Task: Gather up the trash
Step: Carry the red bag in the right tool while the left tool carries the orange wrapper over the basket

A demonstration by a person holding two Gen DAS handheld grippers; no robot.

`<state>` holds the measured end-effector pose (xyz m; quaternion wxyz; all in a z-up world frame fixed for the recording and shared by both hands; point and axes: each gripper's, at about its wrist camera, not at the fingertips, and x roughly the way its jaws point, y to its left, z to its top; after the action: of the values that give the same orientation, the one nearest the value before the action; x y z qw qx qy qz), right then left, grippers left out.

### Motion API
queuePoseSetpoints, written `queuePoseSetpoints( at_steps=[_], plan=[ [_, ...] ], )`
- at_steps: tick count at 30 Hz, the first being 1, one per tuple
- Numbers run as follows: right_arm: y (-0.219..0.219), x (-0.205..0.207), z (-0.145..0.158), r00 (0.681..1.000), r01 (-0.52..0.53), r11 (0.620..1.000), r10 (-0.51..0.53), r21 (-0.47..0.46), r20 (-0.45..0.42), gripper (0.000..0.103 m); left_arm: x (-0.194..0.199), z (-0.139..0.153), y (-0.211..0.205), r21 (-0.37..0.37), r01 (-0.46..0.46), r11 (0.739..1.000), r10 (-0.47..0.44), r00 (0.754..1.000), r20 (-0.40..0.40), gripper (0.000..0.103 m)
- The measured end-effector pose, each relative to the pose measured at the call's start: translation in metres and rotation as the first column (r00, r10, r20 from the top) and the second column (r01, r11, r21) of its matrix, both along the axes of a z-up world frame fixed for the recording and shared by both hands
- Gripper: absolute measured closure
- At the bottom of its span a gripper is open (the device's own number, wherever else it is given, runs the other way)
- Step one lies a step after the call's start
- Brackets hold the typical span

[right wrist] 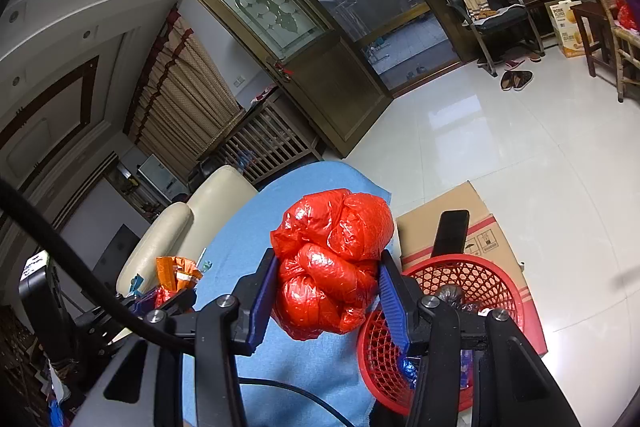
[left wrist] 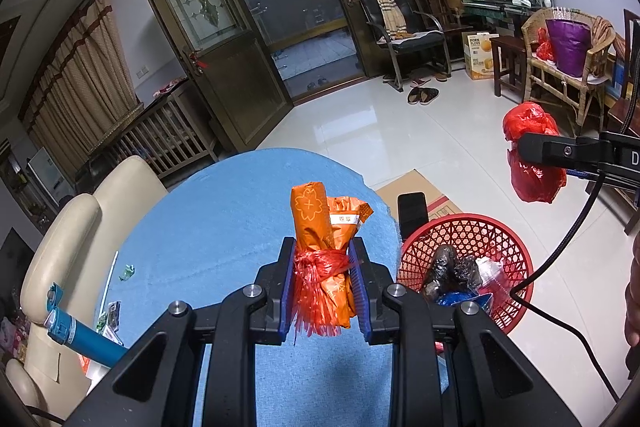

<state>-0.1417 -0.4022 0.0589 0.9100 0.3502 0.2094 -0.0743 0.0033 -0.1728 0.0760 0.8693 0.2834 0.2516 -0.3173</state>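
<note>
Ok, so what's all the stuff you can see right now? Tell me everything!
wrapper bundle: one, orange, tied with red string, held over the blue cloth
bag: one, red, bunched up, held over the cloth's edge beside the basket
basket: one, red, on the floor, right of the cloth
rubbish: a few dark, blue and clear pieces, inside the basket
cloth: one, blue, under both grippers
cardboard: one flat brown piece, on the floor behind the basket
tube: one, blue, left edge of the cloth
slippers: one pair, dark, by the doors
left gripper: black with blue pads, clamped on the bundle
right gripper: black with blue pads, clamped on the bag
</note>
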Motion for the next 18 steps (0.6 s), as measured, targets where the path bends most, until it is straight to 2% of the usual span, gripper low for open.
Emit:
queuePoseSetpoints(
  at_steps=[18],
  plan=[
    [-0.0057,-0.0003,-0.0012,1.000,0.020,1.000,-0.019,0.023,-0.016,0.052,0.0097,-0.0096,-0.0100,0.020,0.031,0.999,-0.030,0.999,-0.028,0.075]
  ],
)
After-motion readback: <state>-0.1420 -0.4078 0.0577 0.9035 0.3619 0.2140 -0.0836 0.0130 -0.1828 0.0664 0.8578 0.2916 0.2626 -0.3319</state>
